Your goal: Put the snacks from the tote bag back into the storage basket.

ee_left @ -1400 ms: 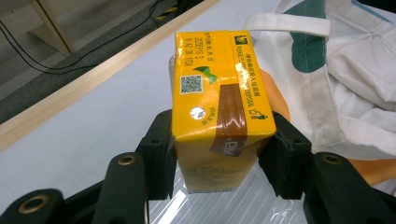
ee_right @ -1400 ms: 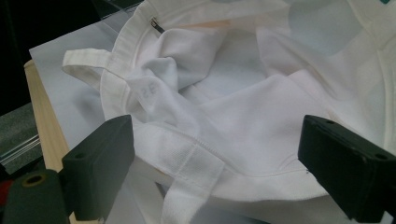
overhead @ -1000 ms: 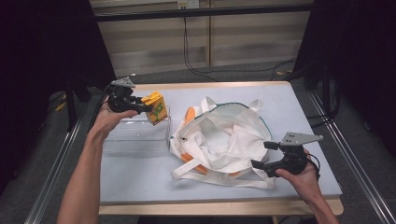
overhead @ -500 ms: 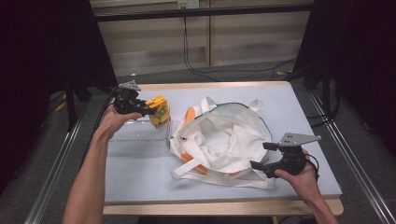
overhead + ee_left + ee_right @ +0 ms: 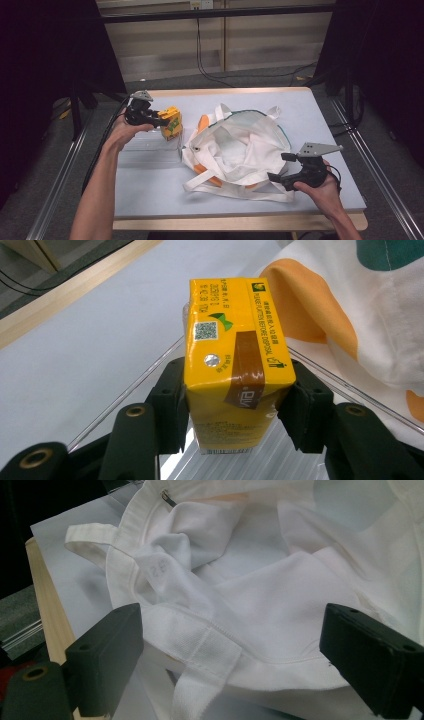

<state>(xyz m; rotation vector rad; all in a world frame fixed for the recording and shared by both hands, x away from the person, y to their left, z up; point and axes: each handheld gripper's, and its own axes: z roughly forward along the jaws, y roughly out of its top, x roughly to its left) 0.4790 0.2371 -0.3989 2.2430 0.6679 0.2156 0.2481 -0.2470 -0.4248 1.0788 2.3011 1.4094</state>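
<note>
My left gripper [image 5: 162,121] is shut on a yellow juice carton [image 5: 171,123], holding it over the right end of a clear plastic bin [image 5: 150,150]. In the left gripper view the pads [image 5: 172,407] press both sides of the carton [image 5: 232,360], with the bin's rim [image 5: 150,372] just below. A white tote bag [image 5: 240,147] with orange and teal patches lies open at the table's middle. My right gripper [image 5: 281,166] stands open at the bag's near right edge; its jaws frame the bag's rim and strap [image 5: 210,650] without touching.
The table [image 5: 145,195] has a pale blue top with a wooden edge. Metal rails run along the floor on both sides. Cables hang at the back wall. The bag's orange side [image 5: 310,305] lies close to the right of the carton.
My left gripper has carried the carton slightly down toward the bin. The right gripper and the bag have stayed put.
</note>
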